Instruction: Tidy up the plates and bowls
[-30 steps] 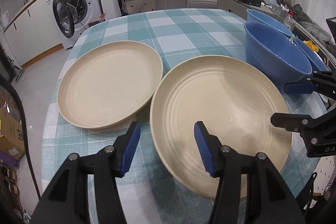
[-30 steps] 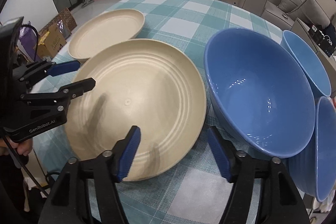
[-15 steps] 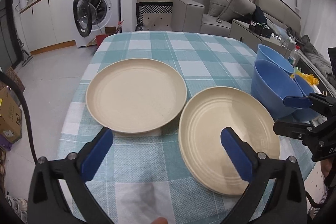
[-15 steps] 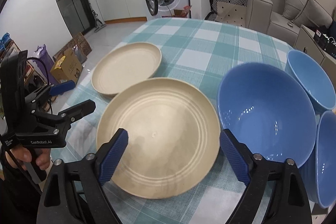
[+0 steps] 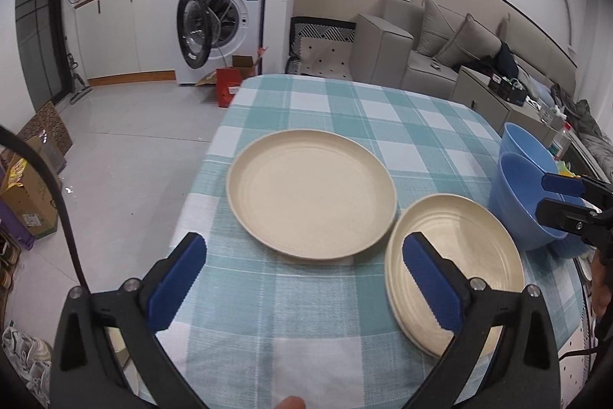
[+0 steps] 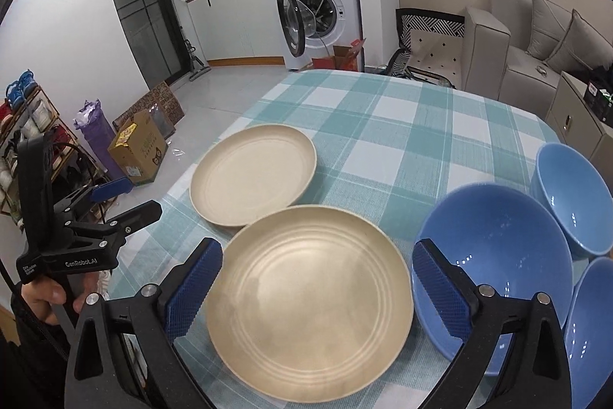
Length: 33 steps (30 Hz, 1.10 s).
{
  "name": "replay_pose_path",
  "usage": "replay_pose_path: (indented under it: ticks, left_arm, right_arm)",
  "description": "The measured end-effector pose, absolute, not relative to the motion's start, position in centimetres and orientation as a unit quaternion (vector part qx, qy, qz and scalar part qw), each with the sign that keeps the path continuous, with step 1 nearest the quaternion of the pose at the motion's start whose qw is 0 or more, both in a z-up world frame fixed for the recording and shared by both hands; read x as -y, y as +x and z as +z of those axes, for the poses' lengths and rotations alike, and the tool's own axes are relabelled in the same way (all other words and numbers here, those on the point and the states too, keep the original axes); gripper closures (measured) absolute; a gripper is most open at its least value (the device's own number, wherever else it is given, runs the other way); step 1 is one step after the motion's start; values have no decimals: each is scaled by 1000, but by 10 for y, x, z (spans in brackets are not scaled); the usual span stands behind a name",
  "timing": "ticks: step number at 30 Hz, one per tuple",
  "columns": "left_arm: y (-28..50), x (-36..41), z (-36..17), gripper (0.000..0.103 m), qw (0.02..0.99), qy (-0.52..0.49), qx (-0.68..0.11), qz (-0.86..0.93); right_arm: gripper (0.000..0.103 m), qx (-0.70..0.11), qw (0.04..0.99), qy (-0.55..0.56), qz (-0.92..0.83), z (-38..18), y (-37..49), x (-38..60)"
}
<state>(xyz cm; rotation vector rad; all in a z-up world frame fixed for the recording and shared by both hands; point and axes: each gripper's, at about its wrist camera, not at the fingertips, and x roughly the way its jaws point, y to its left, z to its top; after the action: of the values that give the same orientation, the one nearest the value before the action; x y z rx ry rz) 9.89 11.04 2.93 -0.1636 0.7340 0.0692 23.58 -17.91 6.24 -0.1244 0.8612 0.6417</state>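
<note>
Two beige plates lie side by side on the checked tablecloth point(image 5: 364, 114): a far plate point(image 5: 310, 194) point(image 6: 253, 175) and a near plate point(image 5: 459, 255) point(image 6: 310, 309). Three blue bowls crowd the right edge: a large bowl point(image 6: 494, 271) point(image 5: 517, 202), a far bowl point(image 6: 571, 194) and a third bowl point(image 6: 590, 324). My left gripper point(image 5: 302, 255) point(image 6: 138, 198) hovers above the table's near left, open wide and holding nothing. My right gripper point(image 6: 317, 252) point(image 5: 546, 198) hangs above the near plate, its jaws opening, clear of the plate's rim.
The table's left edge drops to a tiled floor with cardboard boxes point(image 6: 138, 152) and a shoe rack point(image 6: 23, 125). A washing machine point(image 5: 218, 25) with its door open stands behind. A grey sofa point(image 5: 440, 45) sits beyond the far right corner.
Both grippers spread their jaws wide and rose up and back from the near plate. That plate lies flat on the cloth, free of both.
</note>
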Motion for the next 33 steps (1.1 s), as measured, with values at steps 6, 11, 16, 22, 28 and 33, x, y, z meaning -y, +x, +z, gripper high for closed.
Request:
replay_pose_path:
  ticks: [6, 11, 16, 22, 28, 33]
  left_arm:
    - [101, -129, 37, 0, 930, -94, -351, 58]
    - [109, -137, 35, 0, 928, -98, -354, 68]
    - [122, -141, 30, 0, 924, -99, -361, 72]
    - [136, -142, 25, 0, 922, -104, -366, 69]
    - [147, -146, 24, 0, 920, -104, -370, 72]
    - [152, -151, 21, 0, 918, -108, -374, 72]
  right_arm:
    - [2, -395, 859, -47, 322, 78, 249, 171]
    - [2, -386, 863, -35, 324, 86, 262, 170]
    - [2, -394, 861, -21, 321, 83, 277, 171]
    - [2, -397, 860, -19, 320, 77, 293, 165]
    - [2, -403, 856, -15, 324, 72, 306, 155]
    - [2, -407, 853, -17, 327, 68, 313, 148]
